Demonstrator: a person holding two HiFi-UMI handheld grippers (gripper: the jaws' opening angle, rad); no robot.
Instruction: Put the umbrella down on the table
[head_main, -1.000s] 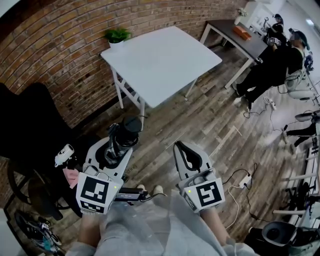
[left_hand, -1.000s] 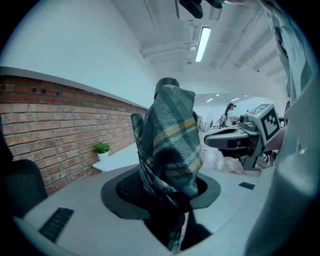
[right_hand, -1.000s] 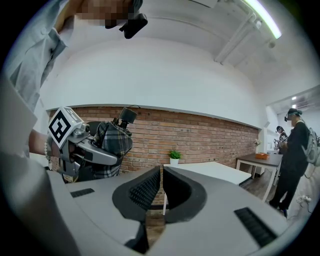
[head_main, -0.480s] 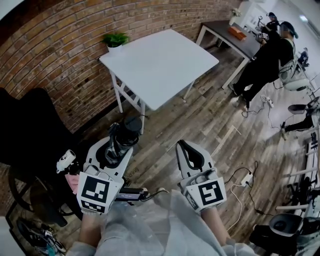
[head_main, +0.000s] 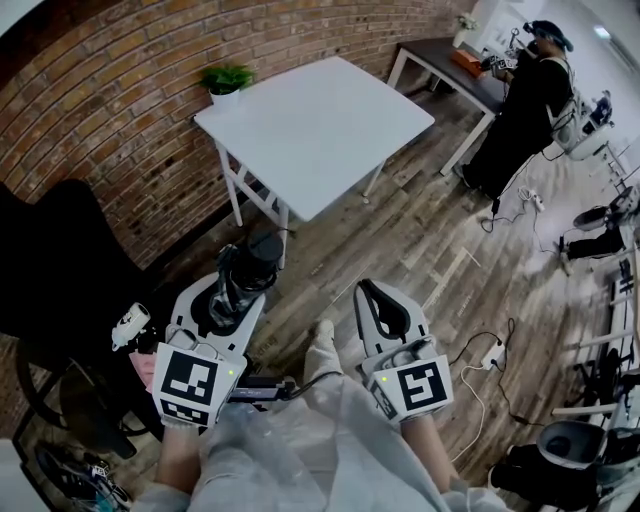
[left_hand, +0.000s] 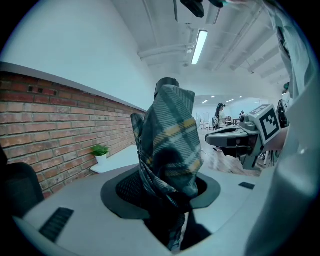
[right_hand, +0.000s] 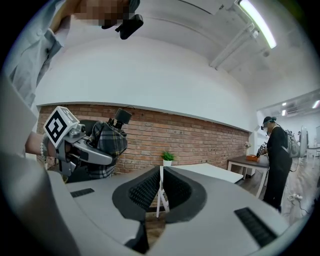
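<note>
A folded plaid umbrella (head_main: 243, 283) with a black cap stands upright in my left gripper (head_main: 238, 292), whose jaws are shut on its fabric body. In the left gripper view the umbrella (left_hand: 170, 145) fills the space between the pads of that gripper (left_hand: 167, 192). My right gripper (head_main: 376, 296) hangs beside it at the same height, shut and holding nothing; only a thin slit shows between its pads (right_hand: 145, 190). Ahead of both grippers stands the white table (head_main: 330, 140), some way off and bare. From the right gripper view the umbrella (right_hand: 107, 142) shows at the left.
A potted plant (head_main: 228, 78) sits on the white table's far corner by the brick wall (head_main: 90, 110). A black chair (head_main: 55, 270) stands at my left. A person (head_main: 525, 100) stands by a dark desk (head_main: 440, 55) at the back right. Cables and a power strip (head_main: 490, 358) lie on the wood floor.
Both grippers stay where they were, the umbrella still held. My leg has stepped forward between them. The person at the back right has moved closer to the dark desk.
</note>
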